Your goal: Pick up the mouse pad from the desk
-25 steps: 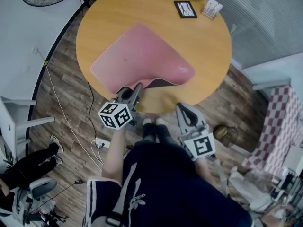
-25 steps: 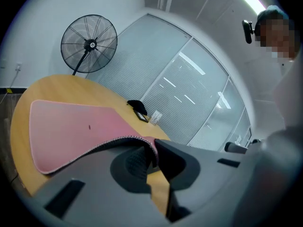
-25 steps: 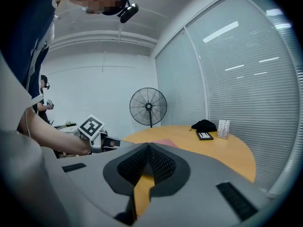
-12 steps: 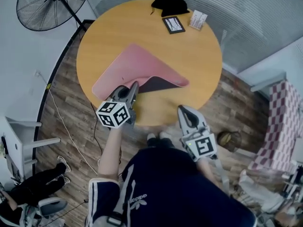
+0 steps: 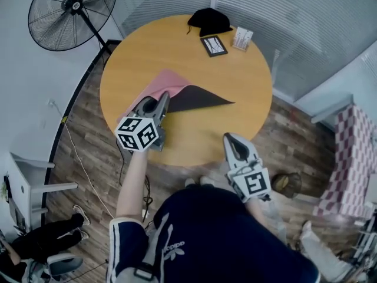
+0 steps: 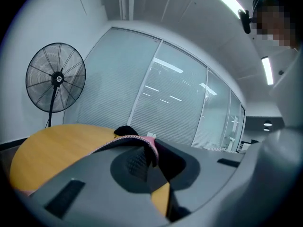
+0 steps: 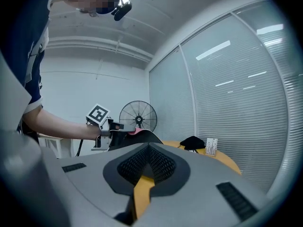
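The pink mouse pad (image 5: 160, 83) hangs partly lifted over the round wooden desk (image 5: 238, 90), its near side raised so that the black underside (image 5: 197, 99) faces up. My left gripper (image 5: 163, 101) is shut on the pad's near edge; in the left gripper view the pink rim (image 6: 136, 140) runs in between the jaws (image 6: 150, 156). The pad's far left part still touches the desk. My right gripper (image 5: 230, 139) hovers at the desk's near edge, jaws together and holding nothing (image 7: 146, 168). It looks across at the lifted pad (image 7: 144, 135).
At the desk's far side lie a black cloth (image 5: 209, 20), a dark framed card (image 5: 214, 45) and a small white stand (image 5: 242, 38). A standing fan (image 5: 72, 7) is left of the desk. A chequered cloth (image 5: 347, 152) lies on the floor at right.
The left gripper has risen and pulled the pad's near edge up and over, baring most of the black underside. The right gripper has lifted slightly near the desk edge.
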Available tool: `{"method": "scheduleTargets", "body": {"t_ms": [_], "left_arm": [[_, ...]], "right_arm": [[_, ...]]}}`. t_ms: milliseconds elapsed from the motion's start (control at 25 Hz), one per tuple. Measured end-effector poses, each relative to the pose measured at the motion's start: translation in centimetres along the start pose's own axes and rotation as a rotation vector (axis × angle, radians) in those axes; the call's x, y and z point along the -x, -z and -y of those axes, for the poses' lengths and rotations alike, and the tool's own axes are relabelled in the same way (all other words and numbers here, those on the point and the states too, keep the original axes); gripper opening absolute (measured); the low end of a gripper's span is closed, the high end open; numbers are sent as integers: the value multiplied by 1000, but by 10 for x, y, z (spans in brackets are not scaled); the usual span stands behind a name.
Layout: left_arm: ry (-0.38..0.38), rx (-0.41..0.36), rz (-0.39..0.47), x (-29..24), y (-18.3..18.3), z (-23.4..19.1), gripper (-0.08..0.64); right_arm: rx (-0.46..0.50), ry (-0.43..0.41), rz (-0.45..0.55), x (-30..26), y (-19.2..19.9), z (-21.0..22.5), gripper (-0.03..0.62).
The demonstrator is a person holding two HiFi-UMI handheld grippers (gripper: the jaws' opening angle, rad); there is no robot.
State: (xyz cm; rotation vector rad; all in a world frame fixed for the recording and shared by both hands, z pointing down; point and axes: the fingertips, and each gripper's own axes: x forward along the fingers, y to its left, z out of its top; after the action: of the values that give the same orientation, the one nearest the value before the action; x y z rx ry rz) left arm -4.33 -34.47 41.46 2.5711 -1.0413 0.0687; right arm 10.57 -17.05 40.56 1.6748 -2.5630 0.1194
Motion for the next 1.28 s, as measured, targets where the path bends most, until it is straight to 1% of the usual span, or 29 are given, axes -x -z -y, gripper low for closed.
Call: {"method": "scheduleTargets", "body": {"t_ms": [160, 360, 520, 760, 920, 1160, 1280], "left_arm": [[4, -43, 38, -4, -37, -2, 21], [-10, -117, 102, -7, -93, -7, 21], [-16, -158, 128, -6, -124, -7, 21], [-31, -208, 184, 8, -162, 0, 21], [-31, -242, 223, 22, -185, 12, 21], [-43, -286, 271, 52, -211, 36, 21], [-40, -292, 298, 69, -220, 50, 21]], "right_arm": [[14, -6, 19, 2, -6, 1, 3], [7, -2, 34, 0, -13, 5, 3], [6, -3, 38, 1, -14, 4, 3], [-1, -11, 40, 3, -15, 0, 3], [-14, -20, 74, 3, -24, 0, 3], [-7, -42, 111, 3, -38, -2, 3], [11, -51, 111, 2, -41, 1, 3]]}}
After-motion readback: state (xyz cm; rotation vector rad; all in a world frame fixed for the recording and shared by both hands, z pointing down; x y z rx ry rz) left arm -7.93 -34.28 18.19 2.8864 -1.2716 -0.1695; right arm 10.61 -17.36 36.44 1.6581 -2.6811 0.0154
